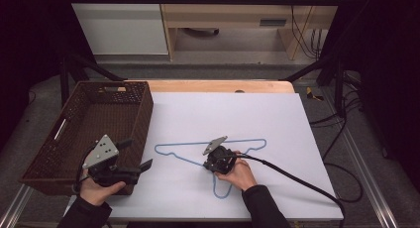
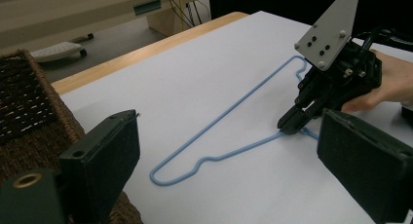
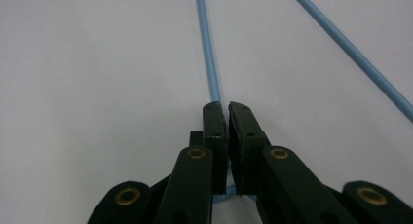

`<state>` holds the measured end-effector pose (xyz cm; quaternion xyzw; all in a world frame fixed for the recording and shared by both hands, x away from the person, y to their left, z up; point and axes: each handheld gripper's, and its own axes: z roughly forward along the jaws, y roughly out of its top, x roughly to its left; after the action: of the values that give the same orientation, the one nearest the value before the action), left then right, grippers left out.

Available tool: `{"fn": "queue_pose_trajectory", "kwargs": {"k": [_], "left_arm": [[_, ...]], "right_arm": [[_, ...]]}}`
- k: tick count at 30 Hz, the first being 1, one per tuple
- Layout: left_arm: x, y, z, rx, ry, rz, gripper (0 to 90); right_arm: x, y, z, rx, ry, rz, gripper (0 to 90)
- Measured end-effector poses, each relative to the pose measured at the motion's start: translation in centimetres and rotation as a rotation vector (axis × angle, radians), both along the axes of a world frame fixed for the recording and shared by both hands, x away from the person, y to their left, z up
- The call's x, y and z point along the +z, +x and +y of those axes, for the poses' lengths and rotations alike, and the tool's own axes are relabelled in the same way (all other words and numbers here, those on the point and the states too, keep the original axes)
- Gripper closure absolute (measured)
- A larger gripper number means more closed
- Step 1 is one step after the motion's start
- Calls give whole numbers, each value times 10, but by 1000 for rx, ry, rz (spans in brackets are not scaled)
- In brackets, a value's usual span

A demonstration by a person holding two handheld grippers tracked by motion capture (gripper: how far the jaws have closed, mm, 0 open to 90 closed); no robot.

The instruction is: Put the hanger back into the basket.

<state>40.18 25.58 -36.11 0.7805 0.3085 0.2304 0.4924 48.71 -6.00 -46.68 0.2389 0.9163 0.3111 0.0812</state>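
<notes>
Thin blue wire hanger [image 1: 210, 144] lies flat; right gripper [image 1: 214, 163] pinches it.

Right hand-held gripper [image 2: 291, 124] pinches the blue hanger [image 2: 229, 112] wire.

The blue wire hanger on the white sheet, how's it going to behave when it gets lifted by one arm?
The blue hanger is thin wire, so probably light and fairly stiff. The right tongs are shut on one arm near its neck, so the far end may sag or swing. The smooth wire could twist in so narrow a grip.

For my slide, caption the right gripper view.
Right gripper shut on the blue wire hanger lying on the white table.
</notes>
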Motion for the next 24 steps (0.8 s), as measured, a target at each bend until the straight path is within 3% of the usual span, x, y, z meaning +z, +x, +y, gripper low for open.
{"fn": "queue_pose_trajectory", "kwargs": {"k": [7,12,18,24], "left_arm": [[-1,0,-3,-9,19,-1,82],[-2,0,-7,-20,38,0,83],[-7,1,-18,-56,96,11,92],[-15,1,-38,-107,170,20,107]], "right_arm": [[8,0,-3,6,26,-8,874],[22,-3,-8,16,69,11,875],[34,-6,-12,29,120,21,875],[41,-8,-15,44,136,41,875]]}}
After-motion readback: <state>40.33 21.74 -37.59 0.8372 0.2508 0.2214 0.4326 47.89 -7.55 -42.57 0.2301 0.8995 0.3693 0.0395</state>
